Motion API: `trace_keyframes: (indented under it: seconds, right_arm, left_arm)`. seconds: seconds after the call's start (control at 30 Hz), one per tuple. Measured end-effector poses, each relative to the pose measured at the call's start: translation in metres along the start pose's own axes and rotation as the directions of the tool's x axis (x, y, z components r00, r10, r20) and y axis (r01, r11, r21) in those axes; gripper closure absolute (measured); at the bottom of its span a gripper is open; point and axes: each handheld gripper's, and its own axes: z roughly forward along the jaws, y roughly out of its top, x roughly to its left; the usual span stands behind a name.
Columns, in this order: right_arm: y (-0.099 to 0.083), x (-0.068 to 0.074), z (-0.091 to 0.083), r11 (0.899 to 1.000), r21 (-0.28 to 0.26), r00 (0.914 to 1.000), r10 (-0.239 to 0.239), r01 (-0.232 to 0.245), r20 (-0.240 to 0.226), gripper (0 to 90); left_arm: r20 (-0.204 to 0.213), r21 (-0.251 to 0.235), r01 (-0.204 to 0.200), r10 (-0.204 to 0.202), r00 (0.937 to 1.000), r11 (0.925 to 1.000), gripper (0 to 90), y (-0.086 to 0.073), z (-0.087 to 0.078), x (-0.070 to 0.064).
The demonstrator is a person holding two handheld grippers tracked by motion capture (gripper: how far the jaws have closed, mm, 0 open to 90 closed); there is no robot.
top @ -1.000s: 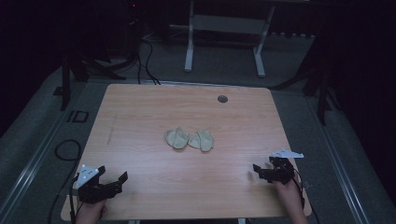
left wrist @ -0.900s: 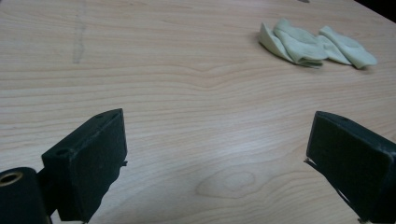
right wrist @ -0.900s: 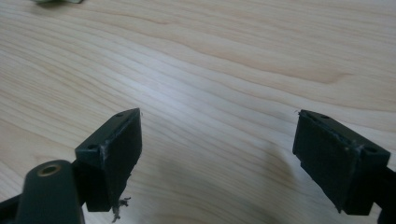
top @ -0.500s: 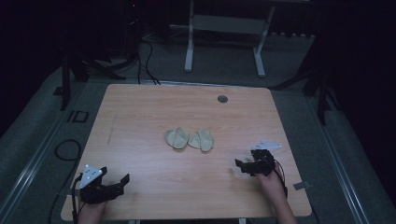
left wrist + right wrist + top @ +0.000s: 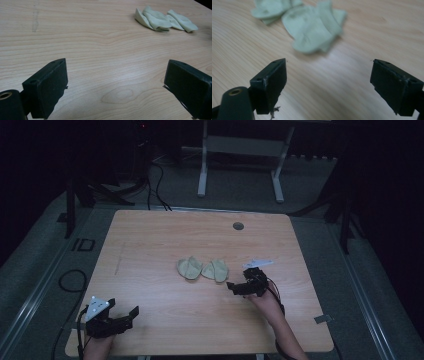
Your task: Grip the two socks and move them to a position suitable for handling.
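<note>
R gripper (image 5: 239, 287), jaws spread, sits just beside the near sock (image 5: 216, 270), sock ahead-left; L gripper (image 5: 126, 316), also spread, well apart on counter (image 5: 150, 235).

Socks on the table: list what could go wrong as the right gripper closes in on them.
1. The two pale green socks lie touching each other, so the open right gripper may catch both, or drag the far one along.
2. They lie flat on the wooden table, so the jaws might scrape the wood and pinch just a thin fold that slips out.
3. The left gripper sits open at the near left corner, too far off to steady anything.
</note>
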Motion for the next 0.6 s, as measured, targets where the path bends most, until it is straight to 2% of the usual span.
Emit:
trace_keyframes:
  seconds: [0.1, 0.17, 0.3, 0.4, 0.6]
  right_arm:
    - [0.008, 0.005, 0.006, 1.0, -0.001, 0.9999, 0.003, -0.003, -0.014, 13.5]
    - [0.018, 0.011, 0.013, 1.0, 0.0, 0.9998, -0.017, 0.017, -0.008, 13.8]
    - [0.031, 0.017, 0.023, 1.0, -0.002, 0.9999, -0.014, 0.014, -0.004, 19.6]
    - [0.04, 0.021, 0.028, 0.999, -0.033, 0.999, -0.032, 0.033, 0.032, 22.8]
    - [0.052, 0.025, 0.048, 0.999, 0.008, 0.9969, -0.054, 0.053, 0.057, 23.1]
  left_arm:
    - [0.006, 0.004, -0.005, 0.005, 1.0, 1.0, 5.0, 0.0, 0.001, 0.0]
    - [0.002, 0.007, -0.012, 0.012, 0.9999, 0.9999, 5.0, -0.001, 0.002, -0.001]
    - [0.005, 0.005, -0.009, 0.009, 0.9999, 0.9999, 5.0, -0.001, 0.002, 0.0]
    - [0.007, 0.007, -0.009, 0.008, 0.9999, 0.9999, 5.0, -0.001, 0.001, 0.001]
    - [0.013, -0.006, 0.007, -0.007, 0.9999, 1.0, 5.0, 0.0, 0.0, 0.003]
